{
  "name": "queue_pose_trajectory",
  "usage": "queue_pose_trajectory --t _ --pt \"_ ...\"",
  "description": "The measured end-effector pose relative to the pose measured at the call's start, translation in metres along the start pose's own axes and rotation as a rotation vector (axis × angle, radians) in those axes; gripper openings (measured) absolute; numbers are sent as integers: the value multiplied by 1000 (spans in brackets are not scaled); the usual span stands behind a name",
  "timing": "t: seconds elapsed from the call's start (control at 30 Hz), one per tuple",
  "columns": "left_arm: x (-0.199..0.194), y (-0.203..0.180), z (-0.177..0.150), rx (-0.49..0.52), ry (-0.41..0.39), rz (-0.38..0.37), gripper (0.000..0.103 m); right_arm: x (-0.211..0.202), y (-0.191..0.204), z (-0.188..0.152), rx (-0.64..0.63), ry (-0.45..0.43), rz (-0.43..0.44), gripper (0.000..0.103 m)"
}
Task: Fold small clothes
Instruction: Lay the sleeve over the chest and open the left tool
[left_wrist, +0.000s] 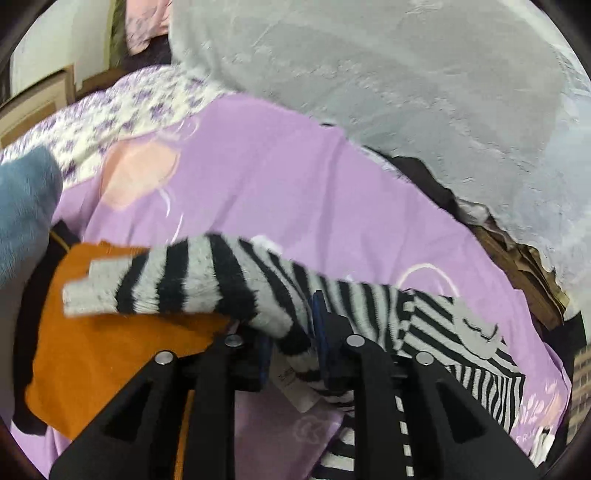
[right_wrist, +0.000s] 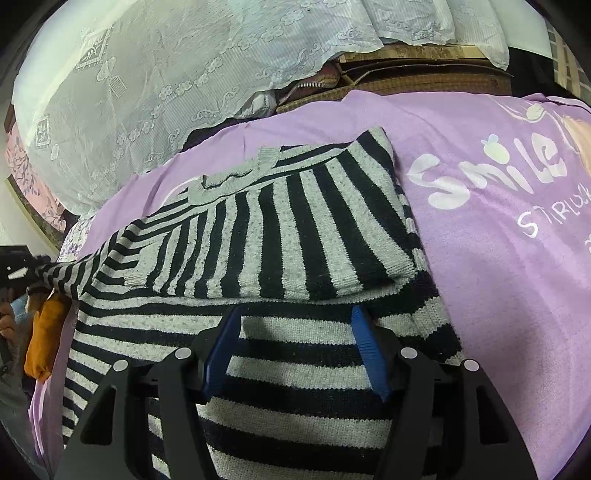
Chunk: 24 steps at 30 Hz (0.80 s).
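A black-and-grey striped knit sweater (right_wrist: 280, 236) lies on a purple sheet (right_wrist: 498, 258), its right side folded over the body. My right gripper (right_wrist: 295, 325) is open, its blue fingers (right_wrist: 364, 339) resting on the sweater's lower part, holding nothing. In the left wrist view my left gripper (left_wrist: 291, 343) is shut on the sweater's striped sleeve (left_wrist: 207, 280), lifted above the sheet (left_wrist: 295, 192), cuff pointing left. The left gripper also shows at the far left of the right wrist view (right_wrist: 18, 266).
An orange garment (left_wrist: 110, 339) lies under the sleeve at left, also in the right wrist view (right_wrist: 44, 332). A white lace cover (right_wrist: 147, 74) is heaped behind the sheet. A blue fleece (left_wrist: 22, 214) is at left. A floral quilt (left_wrist: 110, 118) lies beyond.
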<state>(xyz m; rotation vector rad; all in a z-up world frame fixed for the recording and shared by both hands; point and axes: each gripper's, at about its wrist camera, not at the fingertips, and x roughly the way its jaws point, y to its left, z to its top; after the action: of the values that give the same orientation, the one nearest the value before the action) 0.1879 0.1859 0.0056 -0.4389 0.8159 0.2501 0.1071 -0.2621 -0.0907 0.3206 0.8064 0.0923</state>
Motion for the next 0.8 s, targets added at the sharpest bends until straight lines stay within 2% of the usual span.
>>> queue_pose_trajectory --t 0.07,0.13,0.27,0.3,0.33,0.4,0.53,0.8 --pt "7 -2 2 -7 15 -4 27 0 -1 0 2 0 2 63" --pt "19 -3 2 -17 35 22 32 0 0 0 2 0 3 63" --pt "36 5 -1 -51 50 56 31 0 -1 0 1 0 2 63" --pt "36 8 -2 -57 47 62 26 0 0 0 1 0 2 63" --pt "36 8 -2 -56 44 66 15 0 -1 0 1 0 2 63" --pt "31 5 -2 -41 29 65 14 0 -1 0 1 0 2 63" --pt "12 -21 -2 49 -39 75 12 0 -1 0 2 0 3 63" --pt "-18 -105 -18 271 -138 71 12 -1 -2 2 11 1 14 63"
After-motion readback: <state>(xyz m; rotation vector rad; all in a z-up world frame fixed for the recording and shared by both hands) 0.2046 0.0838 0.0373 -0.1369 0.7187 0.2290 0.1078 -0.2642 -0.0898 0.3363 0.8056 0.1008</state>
